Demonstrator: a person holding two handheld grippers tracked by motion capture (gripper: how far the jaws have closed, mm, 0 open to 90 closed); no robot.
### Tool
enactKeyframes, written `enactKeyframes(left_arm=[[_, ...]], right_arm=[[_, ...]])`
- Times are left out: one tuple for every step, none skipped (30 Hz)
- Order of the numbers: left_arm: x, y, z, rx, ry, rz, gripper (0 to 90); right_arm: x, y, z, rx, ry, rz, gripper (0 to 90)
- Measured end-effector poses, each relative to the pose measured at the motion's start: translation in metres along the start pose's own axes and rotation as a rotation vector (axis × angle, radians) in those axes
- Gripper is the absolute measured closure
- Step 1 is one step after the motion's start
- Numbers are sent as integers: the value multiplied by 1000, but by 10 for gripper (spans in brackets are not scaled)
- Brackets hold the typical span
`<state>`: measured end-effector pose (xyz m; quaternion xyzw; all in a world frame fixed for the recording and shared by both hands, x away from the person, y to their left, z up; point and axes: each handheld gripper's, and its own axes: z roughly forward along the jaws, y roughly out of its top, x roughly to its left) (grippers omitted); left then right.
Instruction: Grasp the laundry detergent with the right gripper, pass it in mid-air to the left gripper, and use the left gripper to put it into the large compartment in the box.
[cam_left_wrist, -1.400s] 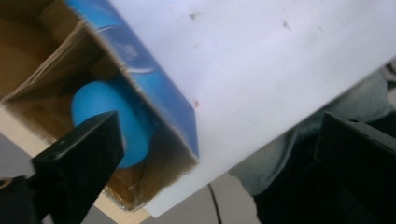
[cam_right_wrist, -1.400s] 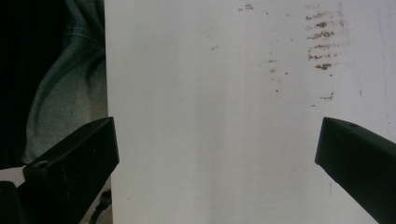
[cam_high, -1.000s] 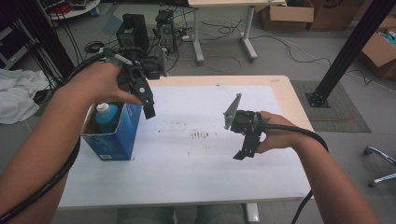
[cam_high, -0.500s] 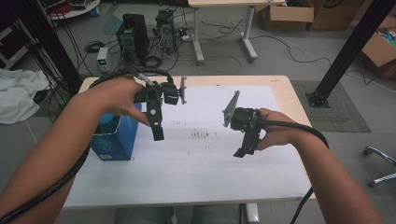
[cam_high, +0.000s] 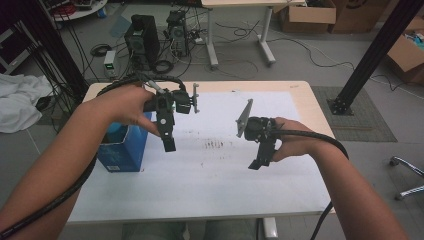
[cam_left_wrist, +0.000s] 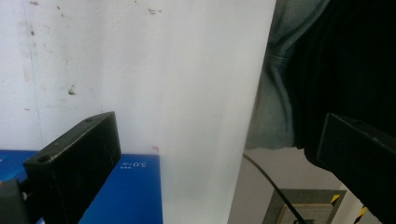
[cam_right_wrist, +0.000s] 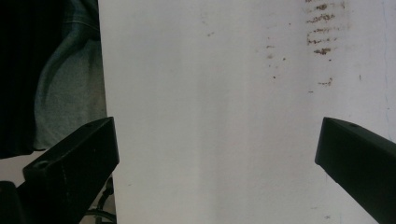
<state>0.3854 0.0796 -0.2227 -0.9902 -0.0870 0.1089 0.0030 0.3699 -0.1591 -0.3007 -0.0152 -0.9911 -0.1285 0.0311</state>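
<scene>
Left tool (cam_high: 169, 140) and right tool (cam_high: 258, 160): black, each with a grey plate on top and a black cable. Box (cam_high: 122, 150) near the table's left edge: blue, with small white lettering on one face and a lighter blue thing inside. Table (cam_high: 300, 87): pale wood rim, covered by a white sheet (cam_high: 215, 185) flecked with brown-black smudges in short rows near its middle.
</scene>
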Motion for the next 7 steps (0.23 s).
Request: enactKeyframes(left_arm=[[0, 0, 0, 2, 0, 0, 1], [0, 0, 0, 3, 0, 0, 1], [1, 0, 0, 2, -1, 0, 1], [1, 0, 0, 1, -1, 1, 1], [1, 0, 0, 3, -1, -1, 1], [2, 1, 0, 4, -1, -2, 1], [2, 1, 0, 4, -3, -1, 1]], right_arm=[[0, 0, 0, 2, -1, 1, 0], [0, 1, 0, 0, -2, 1, 0], [-1, 1, 0, -2, -1, -2, 0], [-1, 1, 0, -3, -1, -3, 0], [-1, 2, 0, -2, -2, -2, 0], [-1, 2, -1, 0, -2, -4, 0], [-1, 2, -1, 1, -2, -2, 0]])
